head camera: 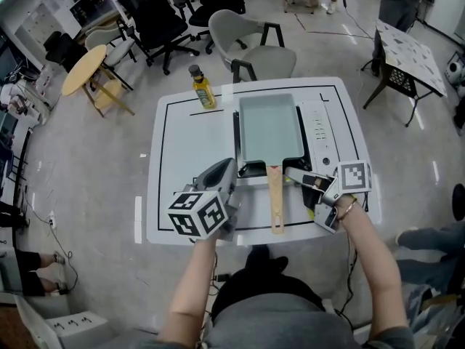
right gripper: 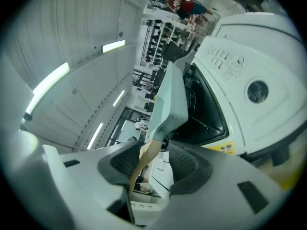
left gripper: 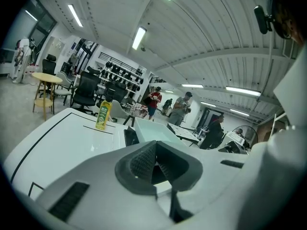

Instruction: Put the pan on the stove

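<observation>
The shallow rectangular pale-green pan (head camera: 270,126), its inside bare, sits on the white tabletop stove (head camera: 317,133) on the white worktop (head camera: 185,147), near an upright capped yellow bottle (head camera: 203,89); the left gripper (head camera: 221,169) is pressed together on nothing, and the right gripper (head camera: 295,180) is spread beside the pan's wooden handle (head camera: 275,198).

Yellow btl (head camera: 203,89) on white table (head camera: 189,166), office chairs (head camera: 156,17), round wood table (head camera: 84,70)

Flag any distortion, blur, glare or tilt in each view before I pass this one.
Head view: sharp and evenly lit, edges bowed by the wide lens, pan plain on the stove. Left gripper view: heavy fisheye, black corners, ceiling lights blown out. Right gripper view: rolled sideways, black corners, the wooden handle soft up close.
</observation>
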A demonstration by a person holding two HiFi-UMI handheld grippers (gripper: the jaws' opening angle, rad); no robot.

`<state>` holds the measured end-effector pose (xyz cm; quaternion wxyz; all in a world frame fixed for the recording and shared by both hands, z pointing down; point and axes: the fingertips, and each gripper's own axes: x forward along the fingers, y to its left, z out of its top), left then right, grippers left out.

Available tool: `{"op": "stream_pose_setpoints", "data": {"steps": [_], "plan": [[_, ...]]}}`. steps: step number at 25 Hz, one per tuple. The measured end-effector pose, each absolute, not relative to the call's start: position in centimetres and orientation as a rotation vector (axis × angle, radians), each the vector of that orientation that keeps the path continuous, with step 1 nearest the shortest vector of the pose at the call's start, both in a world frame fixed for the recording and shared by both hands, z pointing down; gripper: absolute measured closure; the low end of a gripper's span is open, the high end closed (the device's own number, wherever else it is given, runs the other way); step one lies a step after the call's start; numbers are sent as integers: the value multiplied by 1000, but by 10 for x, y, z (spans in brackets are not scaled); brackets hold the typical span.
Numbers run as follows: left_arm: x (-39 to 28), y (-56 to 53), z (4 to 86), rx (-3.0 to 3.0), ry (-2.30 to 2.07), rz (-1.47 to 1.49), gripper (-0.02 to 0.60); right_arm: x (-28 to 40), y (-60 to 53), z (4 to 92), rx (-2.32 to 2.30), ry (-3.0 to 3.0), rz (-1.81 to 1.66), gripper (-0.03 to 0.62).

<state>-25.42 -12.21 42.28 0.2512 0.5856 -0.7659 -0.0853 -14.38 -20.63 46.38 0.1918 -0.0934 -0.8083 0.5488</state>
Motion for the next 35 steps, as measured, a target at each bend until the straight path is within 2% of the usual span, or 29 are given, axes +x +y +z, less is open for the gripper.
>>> {"op": "stream_pose_setpoints", "data": {"steps": [8, 13, 16, 35], "plan": [[-251, -118, 422, 1586, -2110, -214, 575, -125, -224, 440, 35, -2548, 1154, 513], [-246, -115, 416, 1593, -2134, -198, 575, -117, -228, 419, 161, -2684, 860, 536], [-245, -111, 412, 1595, -2140, -206, 575, -112, -227, 411, 228, -2729, 713, 584], [-228, -99, 403, 1612, -2181, -147, 575, -89, -224, 389, 443, -2851, 475, 591]]}}
